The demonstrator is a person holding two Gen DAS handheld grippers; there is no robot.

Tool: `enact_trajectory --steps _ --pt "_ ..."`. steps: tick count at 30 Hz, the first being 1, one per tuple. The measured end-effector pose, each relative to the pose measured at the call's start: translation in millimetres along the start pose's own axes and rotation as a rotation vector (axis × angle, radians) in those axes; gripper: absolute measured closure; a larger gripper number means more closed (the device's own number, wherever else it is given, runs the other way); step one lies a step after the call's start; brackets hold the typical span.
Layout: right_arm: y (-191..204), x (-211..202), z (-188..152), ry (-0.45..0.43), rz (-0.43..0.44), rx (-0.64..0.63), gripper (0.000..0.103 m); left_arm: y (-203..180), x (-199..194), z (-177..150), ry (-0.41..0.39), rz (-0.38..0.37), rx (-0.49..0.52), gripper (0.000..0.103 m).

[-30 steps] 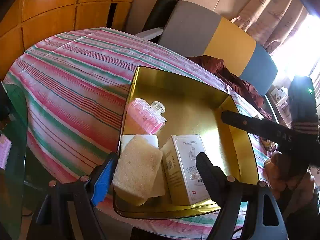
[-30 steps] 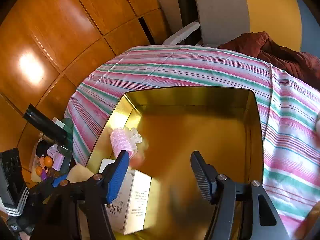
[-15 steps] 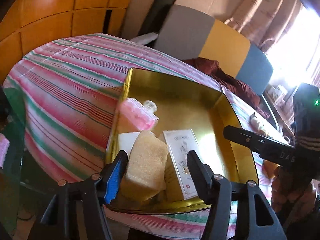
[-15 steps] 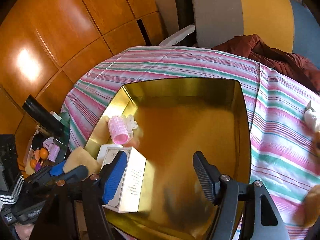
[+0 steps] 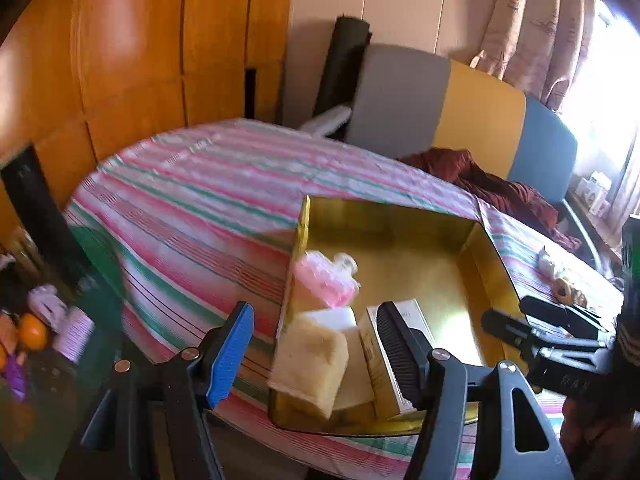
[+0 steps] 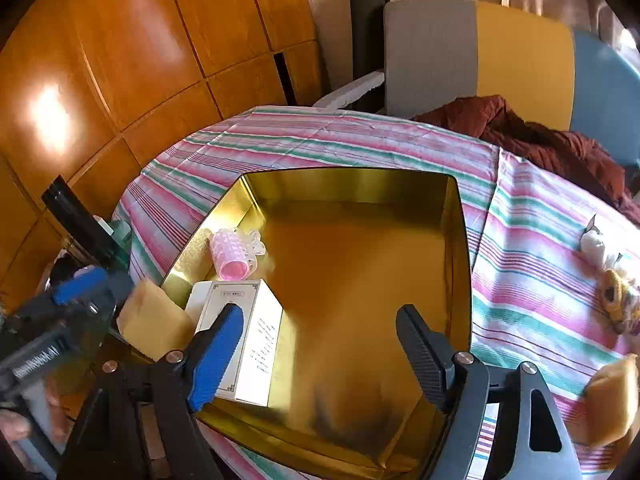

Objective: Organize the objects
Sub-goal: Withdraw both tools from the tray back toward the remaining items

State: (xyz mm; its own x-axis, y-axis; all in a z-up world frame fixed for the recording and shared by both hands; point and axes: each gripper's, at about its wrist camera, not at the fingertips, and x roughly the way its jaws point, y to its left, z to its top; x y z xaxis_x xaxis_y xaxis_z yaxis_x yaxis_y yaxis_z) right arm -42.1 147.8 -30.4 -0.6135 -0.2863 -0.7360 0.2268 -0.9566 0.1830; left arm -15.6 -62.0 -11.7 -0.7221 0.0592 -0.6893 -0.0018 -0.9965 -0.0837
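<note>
A gold tray point(image 5: 392, 208) point(image 6: 348, 172) lies on the striped tablecloth point(image 5: 200, 200). At its near left end are a pink hair roller point(image 5: 324, 284) point(image 6: 232, 252), a white box point(image 5: 374, 364) point(image 6: 248, 328) and a yellow sponge point(image 5: 310, 364) point(image 6: 154, 320) that leans over the rim on a white block point(image 5: 336, 316). My left gripper point(image 5: 316, 354) hovers over the sponge. Its jaws are opening, and the sponge sits between them with a gap on each side. My right gripper point(image 6: 320, 352) hangs above the tray's bare floor, also opening, with nothing between its fingers.
Another yellow sponge point(image 6: 612, 400), a yellow scrunchie point(image 6: 616, 296) and a small white item point(image 6: 596, 244) lie on the cloth right of the tray. A chair point(image 5: 440, 108) with maroon cloth point(image 6: 540, 136) stands behind. A glass side table point(image 5: 44, 332) with small items is at left.
The left gripper narrowed around the sponge, then eased apart while rising, and its view swung left. The sponge shifted toward the tray's left rim. The right gripper spread wider and drifted right.
</note>
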Motion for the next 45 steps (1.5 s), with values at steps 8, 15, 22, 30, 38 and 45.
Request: enact_trajectory --steps 8,15,22,30,38,45 --pt "5 -7 -9 -0.024 -0.034 -0.018 0.016 -15 -24 5 -0.086 0.077 0.054 0.038" --pt "-2 -18 -12 -0.060 -0.072 0.009 0.013 -26 -30 5 -0.093 0.077 0.078 0.038" --pt "-14 -28 -18 -0.080 -0.114 0.032 0.012 -38 -33 5 -0.090 0.070 0.115 0.038" --pt "-30 -35 -25 -0.082 -0.173 0.061 0.012 -57 -36 6 -0.093 0.029 0.164 0.038" --pt "-40 -50 -25 -0.123 -0.252 0.052 0.012 -73 -36 6 -0.076 -0.029 0.195 0.038" --pt "-46 -59 -26 -0.145 -0.293 0.040 0.012 -87 -36 5 -0.070 -0.034 0.225 0.038"
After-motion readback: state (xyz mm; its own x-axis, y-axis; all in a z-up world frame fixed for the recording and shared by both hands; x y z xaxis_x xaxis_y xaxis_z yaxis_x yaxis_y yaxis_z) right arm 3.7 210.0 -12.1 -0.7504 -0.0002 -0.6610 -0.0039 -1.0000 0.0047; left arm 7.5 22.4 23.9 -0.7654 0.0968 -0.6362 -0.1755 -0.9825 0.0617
